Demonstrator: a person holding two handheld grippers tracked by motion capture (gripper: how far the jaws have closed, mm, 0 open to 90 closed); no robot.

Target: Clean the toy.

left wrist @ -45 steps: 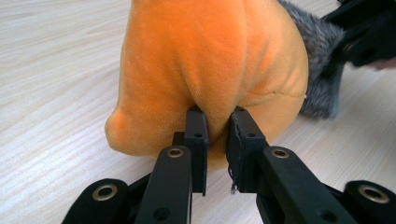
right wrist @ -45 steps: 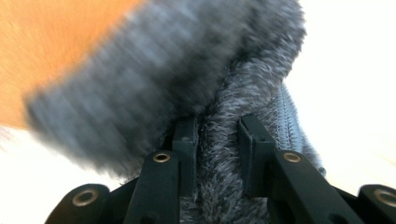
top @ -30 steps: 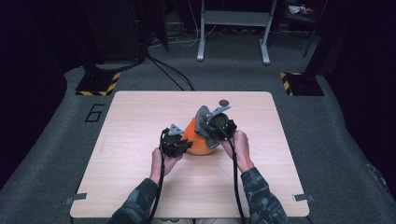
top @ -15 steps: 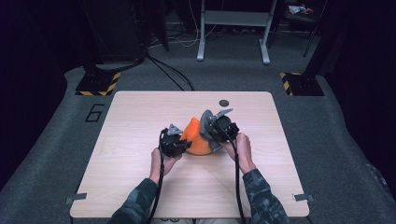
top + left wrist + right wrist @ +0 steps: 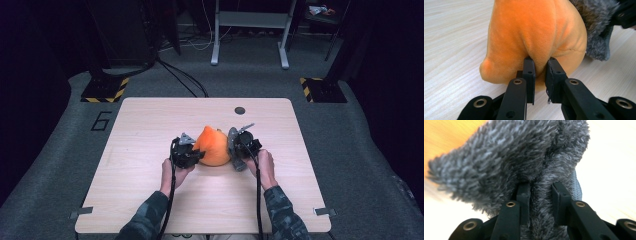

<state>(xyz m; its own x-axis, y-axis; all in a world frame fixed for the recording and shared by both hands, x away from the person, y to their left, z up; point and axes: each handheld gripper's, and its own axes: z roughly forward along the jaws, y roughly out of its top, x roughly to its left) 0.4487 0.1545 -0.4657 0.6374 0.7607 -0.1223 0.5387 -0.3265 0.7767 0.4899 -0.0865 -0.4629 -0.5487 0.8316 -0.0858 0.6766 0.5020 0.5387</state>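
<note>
An orange plush toy [image 5: 214, 146] with a grey furry part [image 5: 234, 142] on its right side rests on the wooden table [image 5: 150, 125]. My left gripper [image 5: 198, 156] is shut on a fold of the orange plush [image 5: 534, 37], its pads pinching the fabric at the toy's left. My right gripper [image 5: 235, 152] is shut on the grey fur [image 5: 524, 157], which bunches between its fingers [image 5: 524, 195] in the right gripper view. The grey fur [image 5: 599, 32] also shows at the upper right of the left gripper view.
A dark round hole [image 5: 240, 110] sits in the tabletop near the far edge. Beyond the table are a black base with yellow stripes [image 5: 105, 90], cables on the grey floor and a metal stand [image 5: 250, 35].
The right gripper has come down with the grey furry part, from above the toy to its right side near the tabletop. The left gripper has kept still on the orange plush.
</note>
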